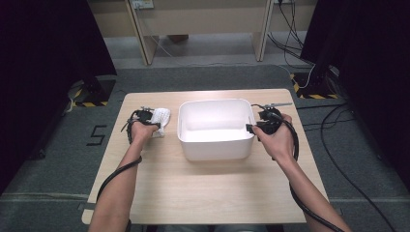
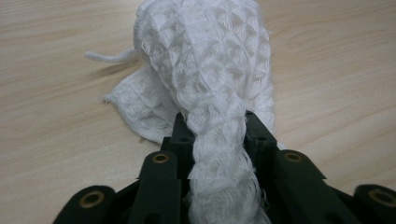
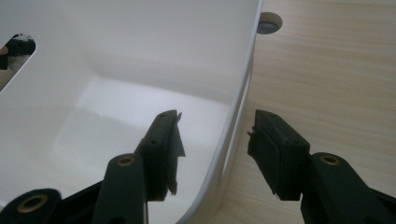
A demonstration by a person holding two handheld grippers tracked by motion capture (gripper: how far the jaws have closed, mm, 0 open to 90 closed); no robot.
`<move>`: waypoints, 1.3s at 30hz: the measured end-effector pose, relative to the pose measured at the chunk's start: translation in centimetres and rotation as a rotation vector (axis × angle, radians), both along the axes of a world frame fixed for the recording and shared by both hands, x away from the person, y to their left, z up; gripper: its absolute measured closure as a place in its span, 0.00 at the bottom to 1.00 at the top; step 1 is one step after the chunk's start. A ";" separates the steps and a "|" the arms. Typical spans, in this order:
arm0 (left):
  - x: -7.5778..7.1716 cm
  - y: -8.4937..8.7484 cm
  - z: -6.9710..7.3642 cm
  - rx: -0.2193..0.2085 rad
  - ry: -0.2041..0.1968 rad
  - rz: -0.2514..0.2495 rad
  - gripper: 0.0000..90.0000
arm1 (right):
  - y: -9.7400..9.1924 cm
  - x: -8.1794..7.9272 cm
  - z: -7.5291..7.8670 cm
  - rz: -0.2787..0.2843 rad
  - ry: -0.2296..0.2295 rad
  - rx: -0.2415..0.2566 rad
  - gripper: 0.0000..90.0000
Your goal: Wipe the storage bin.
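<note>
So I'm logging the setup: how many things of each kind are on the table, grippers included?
White waffle-weave cloth: 1
White plastic tub: 1
Handheld grippers: 2, left gripper and right gripper
Total: 4

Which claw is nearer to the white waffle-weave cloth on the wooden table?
Left. The left claw is shut on the white waffle-weave cloth, pinching a bunched fold. The right claw is open astride the wall of the white plastic tub, on the tub's far side from the cloth.

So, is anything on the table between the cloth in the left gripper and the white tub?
Nothing visible. The cloth, pinched in the left gripper, lies just left of the tub, with bare table between them. The right gripper straddles the tub's far rim, away from that path.
</note>
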State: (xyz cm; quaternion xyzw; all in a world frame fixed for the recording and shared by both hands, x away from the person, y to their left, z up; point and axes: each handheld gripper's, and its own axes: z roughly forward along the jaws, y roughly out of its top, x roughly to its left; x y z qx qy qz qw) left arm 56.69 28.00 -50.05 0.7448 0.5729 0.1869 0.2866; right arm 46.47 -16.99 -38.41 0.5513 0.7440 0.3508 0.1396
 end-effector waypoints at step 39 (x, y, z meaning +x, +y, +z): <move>-22.1 -5.8 8.3 -0.042 -0.358 -0.305 0.84 | 3.0 -1.8 0.8 -0.025 -0.062 -0.077 0.87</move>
